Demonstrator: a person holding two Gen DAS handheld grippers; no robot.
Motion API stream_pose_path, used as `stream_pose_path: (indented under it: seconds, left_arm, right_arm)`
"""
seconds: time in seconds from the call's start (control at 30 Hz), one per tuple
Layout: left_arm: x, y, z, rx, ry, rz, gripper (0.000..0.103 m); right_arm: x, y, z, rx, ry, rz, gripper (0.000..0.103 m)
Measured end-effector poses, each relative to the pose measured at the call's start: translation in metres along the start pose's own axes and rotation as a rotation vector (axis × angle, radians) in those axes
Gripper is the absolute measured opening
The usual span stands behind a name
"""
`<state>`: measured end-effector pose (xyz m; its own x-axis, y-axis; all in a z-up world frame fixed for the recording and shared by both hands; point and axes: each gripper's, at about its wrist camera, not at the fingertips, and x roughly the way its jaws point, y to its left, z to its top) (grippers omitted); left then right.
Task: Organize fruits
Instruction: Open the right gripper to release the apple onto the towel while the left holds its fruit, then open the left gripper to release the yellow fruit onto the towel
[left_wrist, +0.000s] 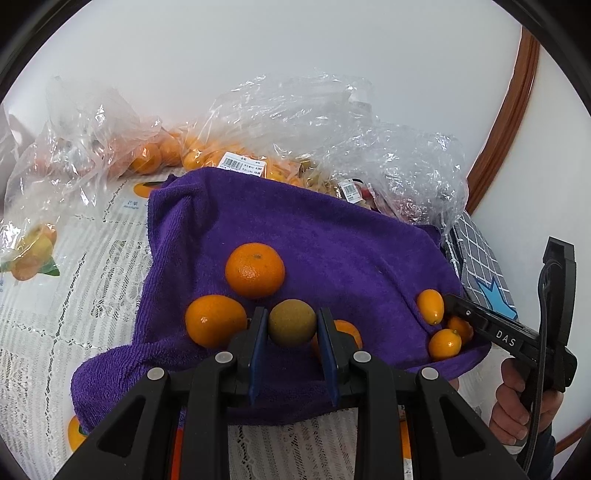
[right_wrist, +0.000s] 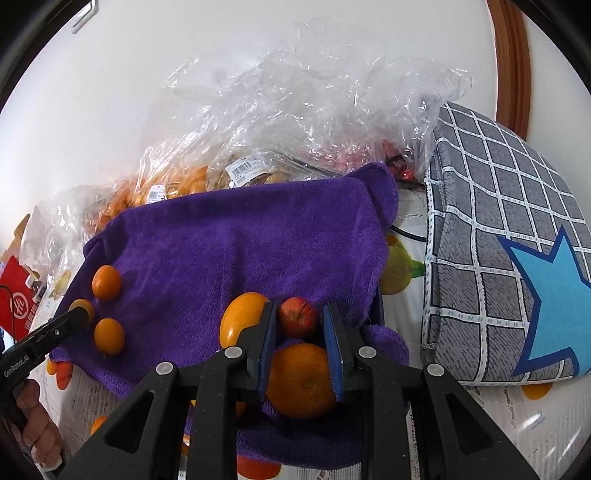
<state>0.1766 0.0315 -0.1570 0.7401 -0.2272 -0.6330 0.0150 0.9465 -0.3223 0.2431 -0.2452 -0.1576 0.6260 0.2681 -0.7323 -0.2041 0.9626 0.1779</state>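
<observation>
The left gripper (left_wrist: 291, 325) holds a round brownish-green fruit (left_wrist: 291, 322) low in the frame, over the purple towel (left_wrist: 332, 236). It looks firm, smooth and light, best pinched across its widest part. The right gripper (right_wrist: 300, 325) clasps a small red fruit (right_wrist: 297, 316) at lower centre.

Towel (left_wrist: 332, 236) middle open; bags (left_wrist: 295, 122) wall the rear.

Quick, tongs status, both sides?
Left tongs: closed on the brownish-green fruit.
Right tongs: either side of the small red fruit; whether they grip it cannot be told.
</observation>
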Motion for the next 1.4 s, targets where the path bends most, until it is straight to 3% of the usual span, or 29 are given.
stream_pose_path:
  seconds: [0.33,0.43,0.87,1.2,1.4]
  left_arm:
    - [0.000,0.001,0.001,-0.002,0.001,-0.010,0.026]
    - [-0.002,0.002,0.001,-0.002,0.001,-0.019,0.030]
    - [-0.031,0.009,-0.007,-0.019,-0.070,-0.024,0.031]
    - [-0.052,0.007,-0.023,0.012,-0.088,-0.019,0.031]
    - [-0.063,0.011,-0.029,0.020,-0.094,-0.005,0.031]
  right_arm:
    - [-0.019,0.001,-0.001,0.015,-0.051,-0.030,0.047]
    - [-0.034,0.003,-0.002,0.023,-0.077,-0.031,0.052]
    - [-0.083,0.023,-0.035,0.017,-0.082,-0.034,0.053]
    - [-0.092,0.030,-0.066,-0.023,-0.052,-0.064,0.053]
    - [-0.088,0.030,-0.078,-0.029,-0.015,-0.034,0.053]
